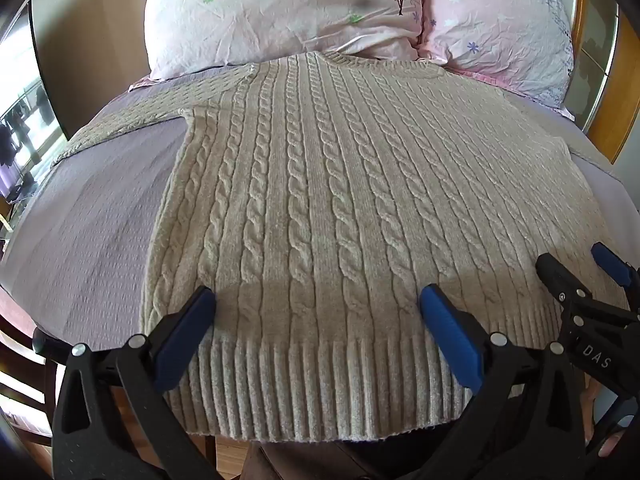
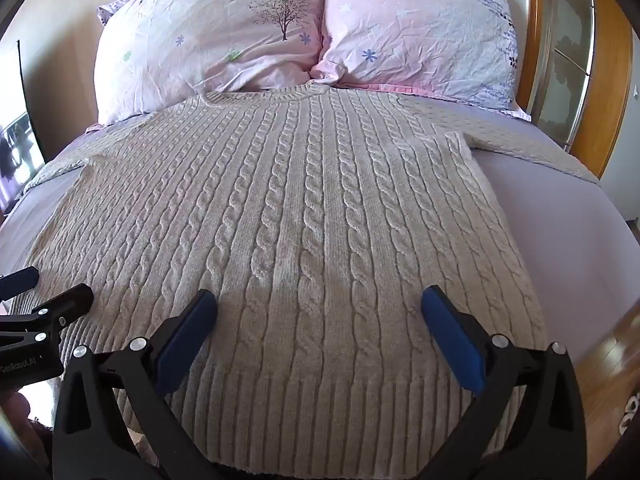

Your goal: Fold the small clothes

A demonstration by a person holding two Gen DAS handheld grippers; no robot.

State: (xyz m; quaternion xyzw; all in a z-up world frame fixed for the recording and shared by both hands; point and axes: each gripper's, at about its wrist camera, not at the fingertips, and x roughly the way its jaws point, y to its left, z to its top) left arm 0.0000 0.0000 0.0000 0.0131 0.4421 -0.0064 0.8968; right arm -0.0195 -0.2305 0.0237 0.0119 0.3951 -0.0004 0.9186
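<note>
The left gripper (image 1: 316, 300) hangs low with its fingers spread wide, holding nothing. The right gripper (image 2: 318, 300) beside it does the same. The sweater (image 1: 320, 200) lies flat on the bed (image 1: 100, 208) under and ahead of both.

A bed (image 1: 92, 216) covered in a lilac textured sheet (image 2: 560, 216) carries everything here. A beige cable-knit sweater (image 1: 316, 200) lies flat on it, hem at the near edge and hanging slightly over it, neckline toward the head, both sleeves spread out sideways. 2 pink floral pillows (image 2: 216, 32) sit side by side at the head, touching each other; the sweater's collar seems to reach their lower edges, perhaps touching
</note>
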